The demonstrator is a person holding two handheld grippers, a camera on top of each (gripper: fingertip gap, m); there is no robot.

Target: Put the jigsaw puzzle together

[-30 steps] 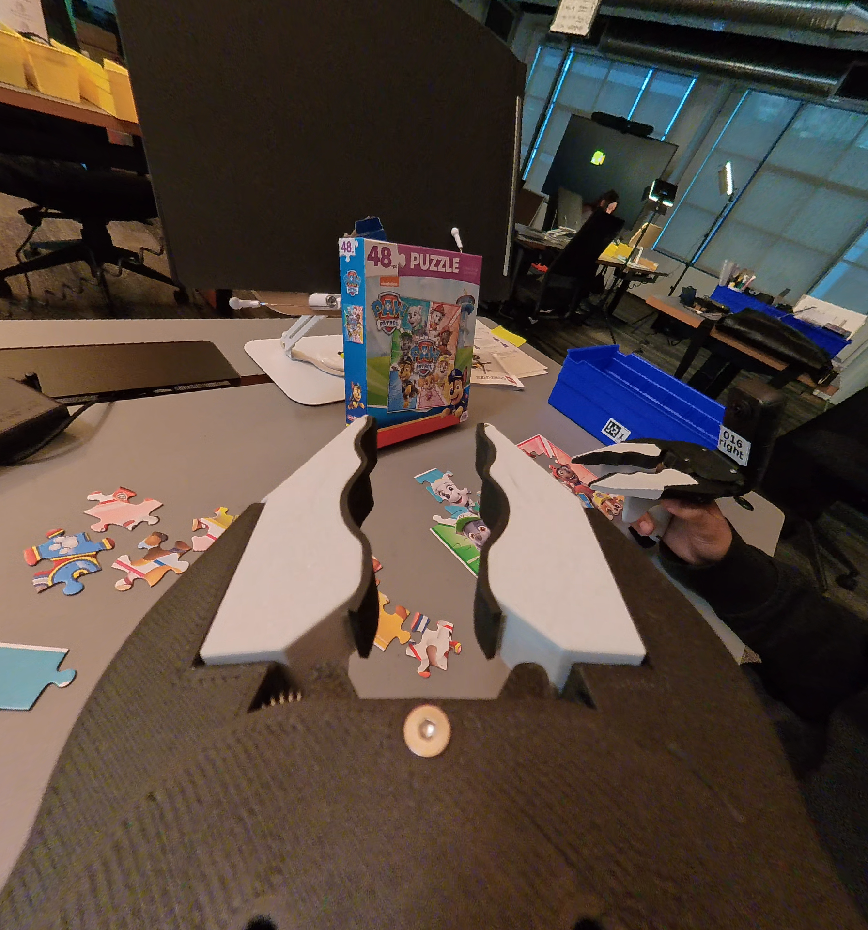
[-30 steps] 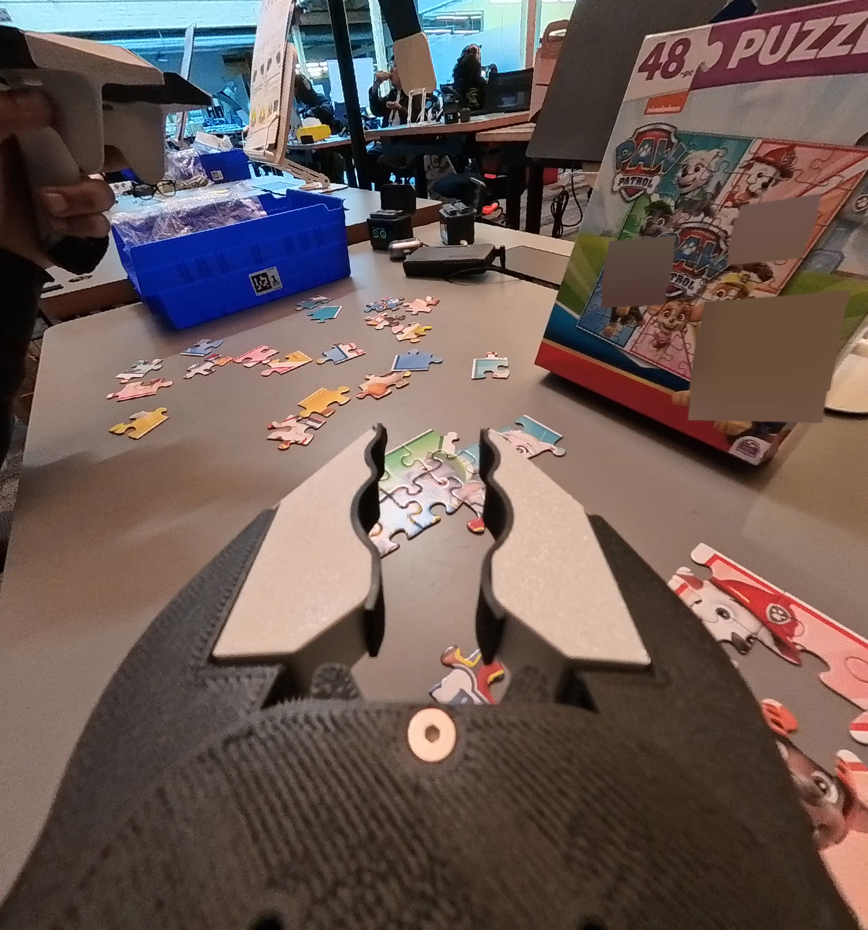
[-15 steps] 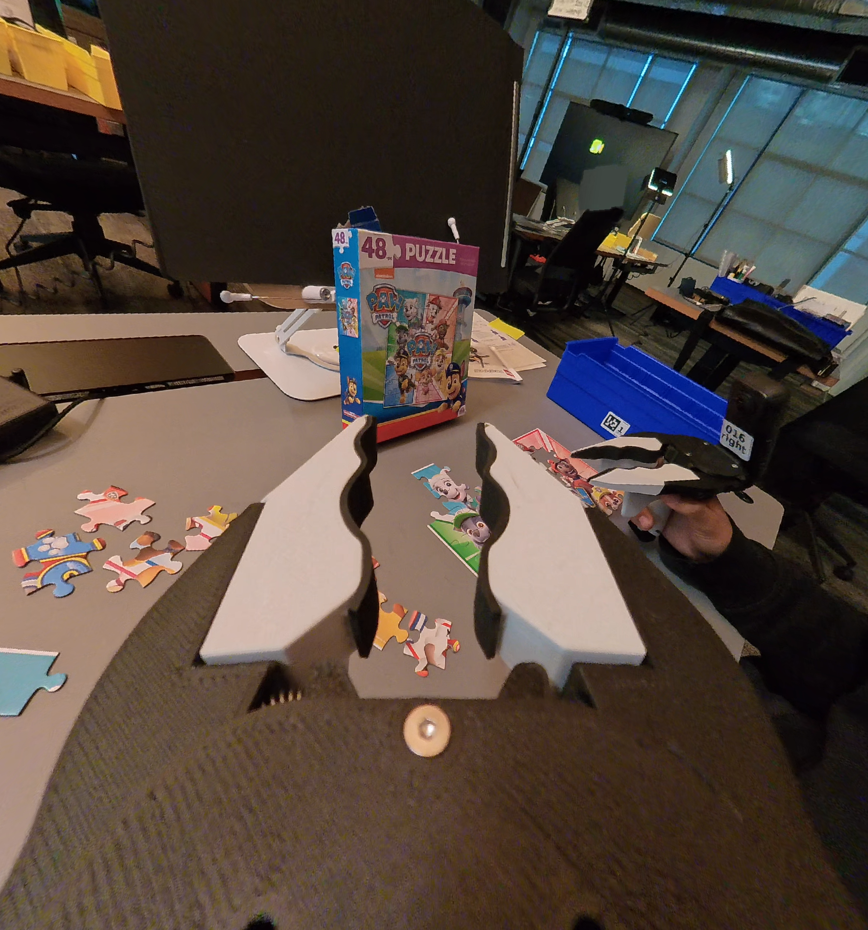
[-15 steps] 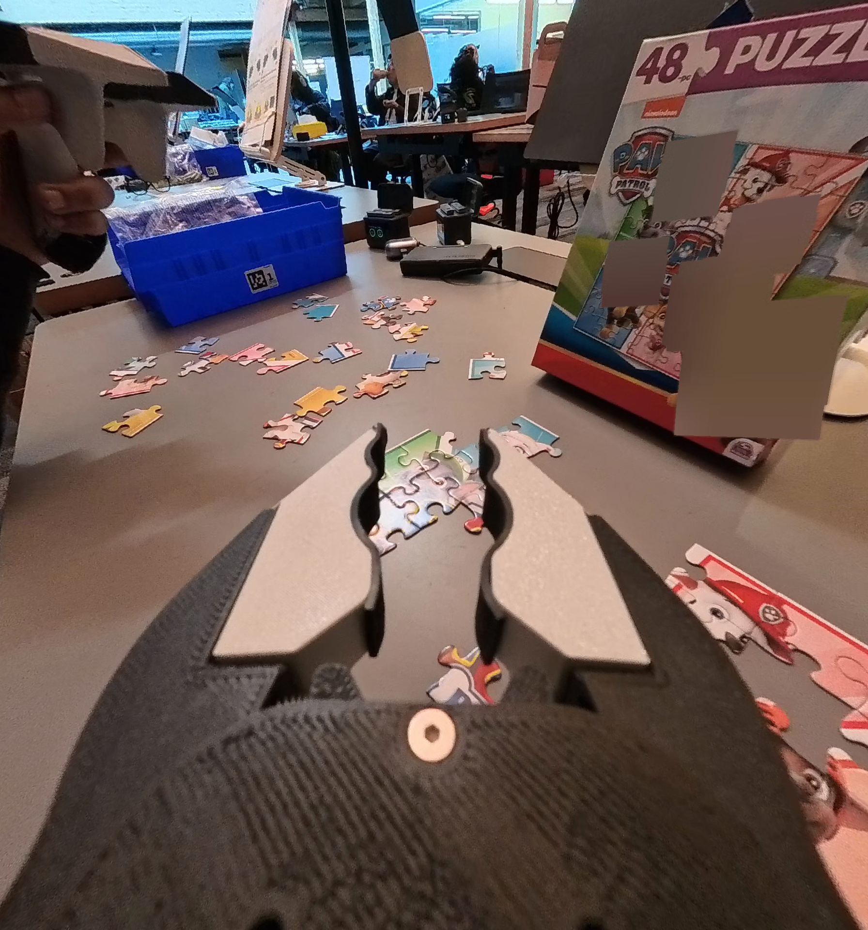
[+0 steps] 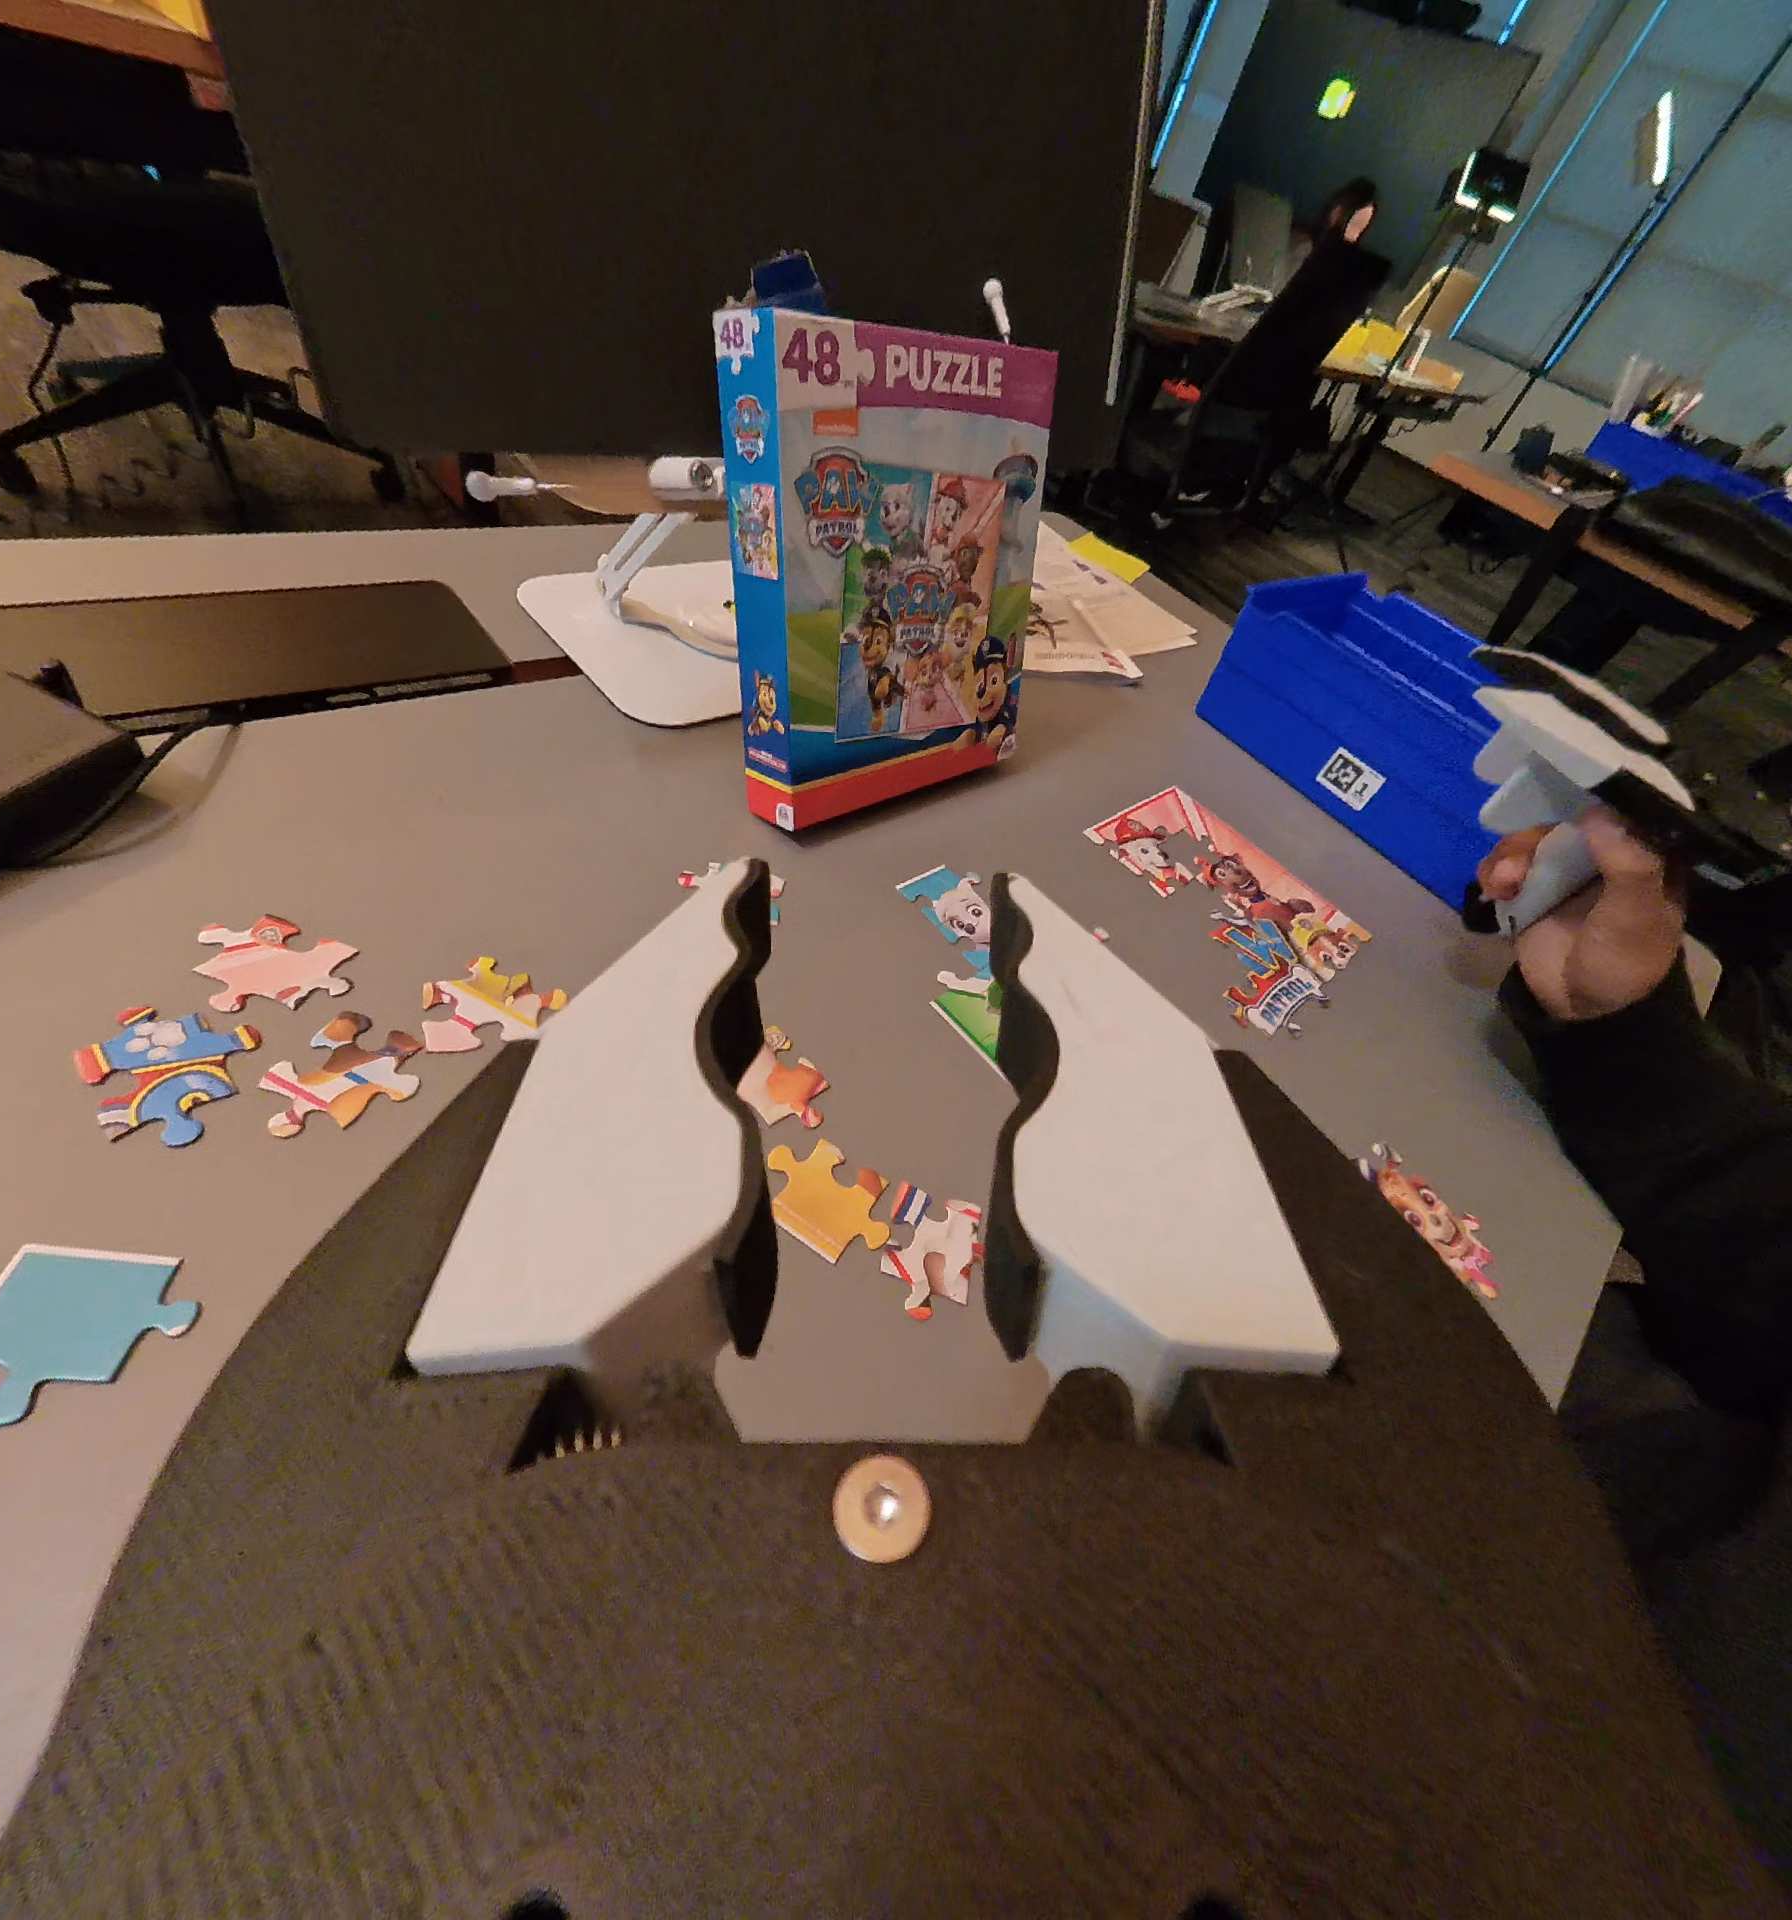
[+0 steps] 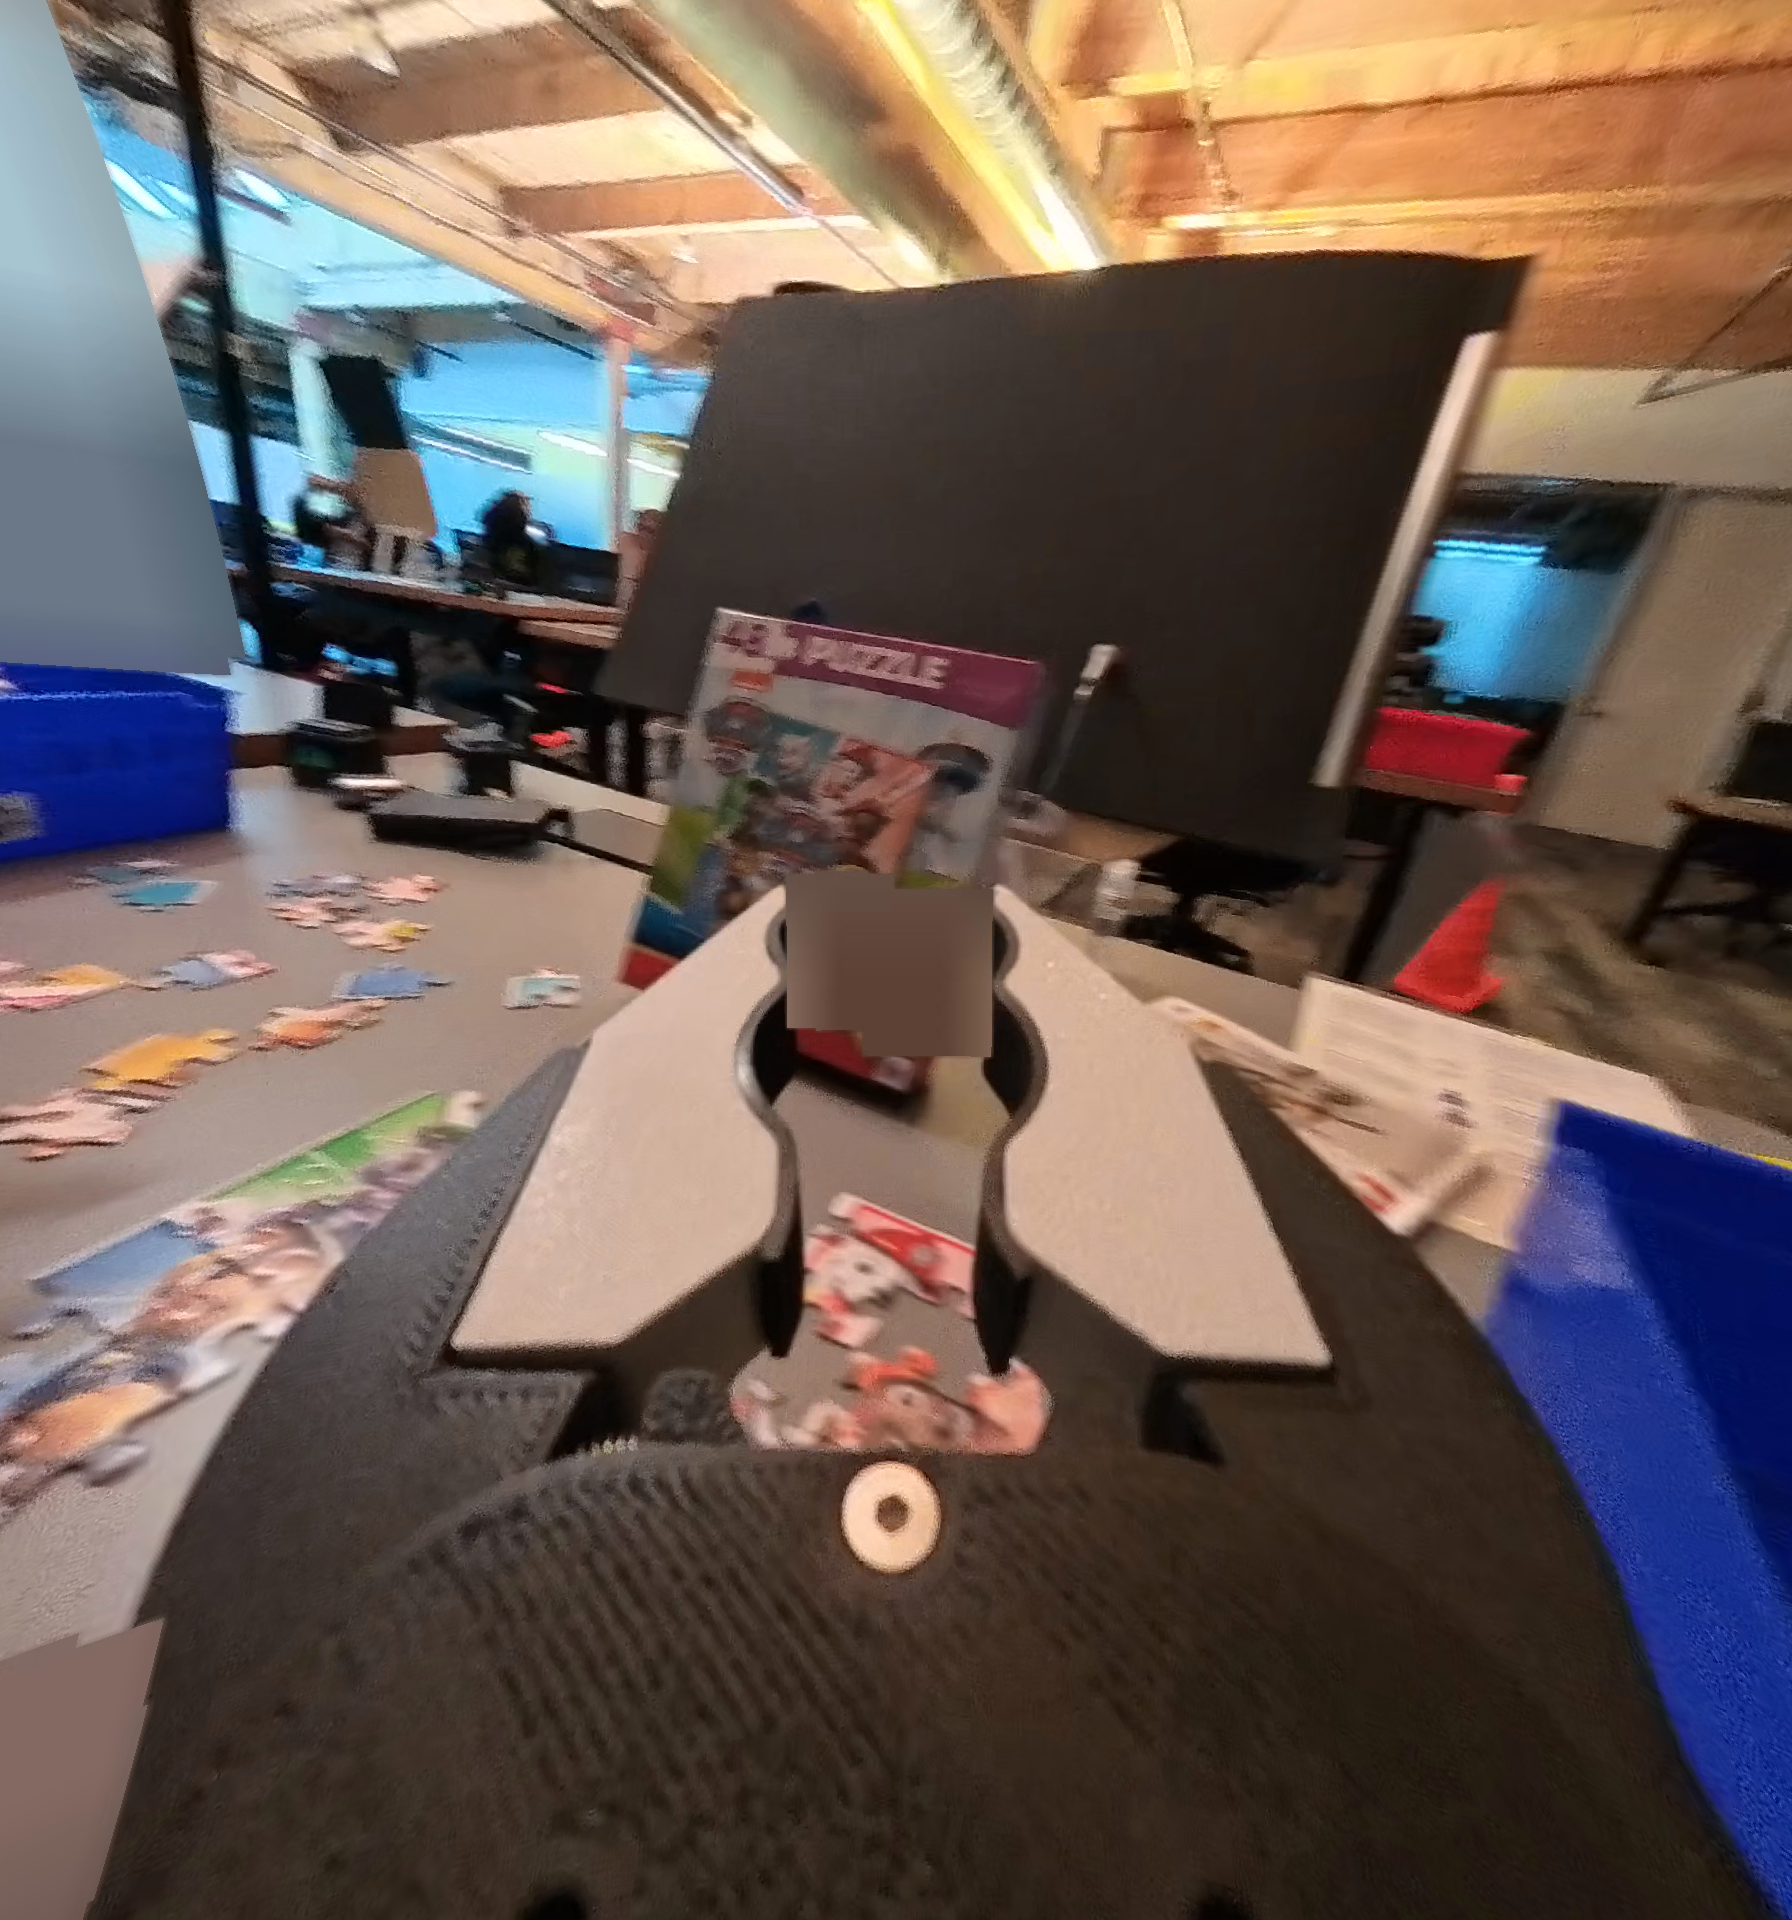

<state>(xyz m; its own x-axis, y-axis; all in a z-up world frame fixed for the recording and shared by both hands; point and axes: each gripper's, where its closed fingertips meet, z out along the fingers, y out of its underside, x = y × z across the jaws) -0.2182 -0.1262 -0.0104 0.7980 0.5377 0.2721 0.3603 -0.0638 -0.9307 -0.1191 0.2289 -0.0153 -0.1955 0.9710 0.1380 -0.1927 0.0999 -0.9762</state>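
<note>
My left gripper (image 5: 881, 894) is open and empty, held above the grey table (image 5: 456, 852). Loose puzzle pieces lie under its jaws: a yellow one (image 5: 830, 1195), an orange one (image 5: 788, 1081) and a white one (image 5: 933, 1247). A joined patch with a white pup (image 5: 959, 935) lies by its right fingertip. The upright puzzle box (image 5: 887, 561) stands beyond. My right gripper (image 6: 892, 935) is open with nothing between its pads. It hangs over a pink joined patch (image 6: 892, 1278) and faces the box (image 6: 850, 769). This view is blurred. The right gripper (image 5: 1567, 748) also shows at the right of the left wrist view, held in a hand.
A blue bin (image 5: 1359, 727) sits at the table's right edge, close by my right gripper (image 6: 1702, 1403). More loose pieces (image 5: 165, 1070) and a big teal piece (image 5: 61, 1320) lie at the left. A black board (image 5: 663, 208), a white stand base (image 5: 632, 644) and papers (image 5: 1100, 613) are behind the box. Left tips to right tips: about 35 cm. The big teal piece (image 5: 61, 1320) is about 25 cm from my left fingertips and 55 cm from my right.
My right gripper swung away from the green joined patch, back and to the right, and now faces the box over the pink patch. My left gripper stays open and has pulled back slightly.
</note>
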